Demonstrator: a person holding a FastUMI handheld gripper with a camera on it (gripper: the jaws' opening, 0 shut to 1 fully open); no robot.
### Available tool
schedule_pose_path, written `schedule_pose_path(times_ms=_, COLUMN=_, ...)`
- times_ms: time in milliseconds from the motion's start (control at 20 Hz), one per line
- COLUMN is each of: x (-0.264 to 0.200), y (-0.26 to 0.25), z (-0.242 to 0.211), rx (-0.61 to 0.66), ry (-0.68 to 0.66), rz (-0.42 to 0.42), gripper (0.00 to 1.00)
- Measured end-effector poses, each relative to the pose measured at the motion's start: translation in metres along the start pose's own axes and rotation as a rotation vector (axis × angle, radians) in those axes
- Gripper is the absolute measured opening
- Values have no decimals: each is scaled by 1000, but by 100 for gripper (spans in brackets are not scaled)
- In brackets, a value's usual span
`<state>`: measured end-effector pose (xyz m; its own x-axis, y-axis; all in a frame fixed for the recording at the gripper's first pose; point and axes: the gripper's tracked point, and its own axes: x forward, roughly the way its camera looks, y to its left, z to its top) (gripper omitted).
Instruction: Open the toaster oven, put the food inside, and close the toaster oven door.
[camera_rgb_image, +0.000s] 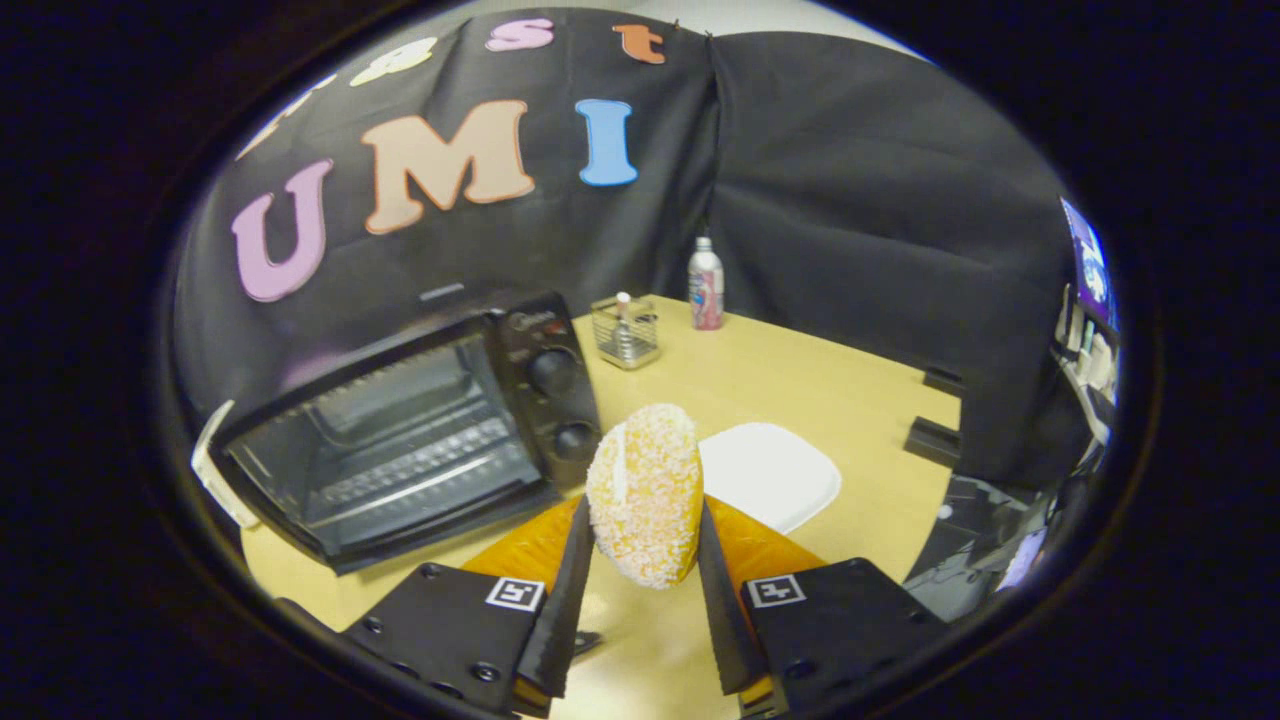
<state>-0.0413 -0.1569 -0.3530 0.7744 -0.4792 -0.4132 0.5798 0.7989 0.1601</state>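
At about nine o'clock from the fingers, the toaster oven (420, 420) sits on the counter (800, 390) with its door (330, 490) dropped open toward the viewer, showing the wire rack inside. A pale handle runs along the door's outer edge at the far left. Two round knobs (553, 370) stand one above the other on the oven's control panel, on the side nearest the fingers.

At twelve o'clock, the gripper (645, 530) is closed to the width of a sugar-coated doughnut (645, 495), which it holds upright on its edge; both fingers (570, 580) press on its sides, and it stands lifted above the wooden surface. The doughnut is just to the right of the oven's front corner.

Beyond the doughnut, toward the booth's wall, a small wire basket (625, 335) holds a small bottle. Just right of that, at about one o'clock, a taller bottle with a pink label (706, 285) stands near the counter's back edge.

At roughly two o'clock, just behind the doughnut and right finger, a white plate (775, 475) lies flat on the counter.
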Motion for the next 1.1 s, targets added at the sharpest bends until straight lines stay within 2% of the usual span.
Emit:
schedule_pose_path(times_ms=300, x=-3, y=81, z=-11, rx=-9, ry=-14, rz=158, gripper=59)
schedule_pose_path(times_ms=650, x=3, y=141, z=-21, rx=-19, ry=-30, rz=232, gripper=59)
schedule_pose_path(times_ms=850, x=26, y=167, z=-16, rx=10, ry=-43, rz=262, gripper=59)
schedule_pose_path(times_ms=1100, x=61, y=195, z=-19, rx=-19, ry=-43, rz=312, gripper=61)
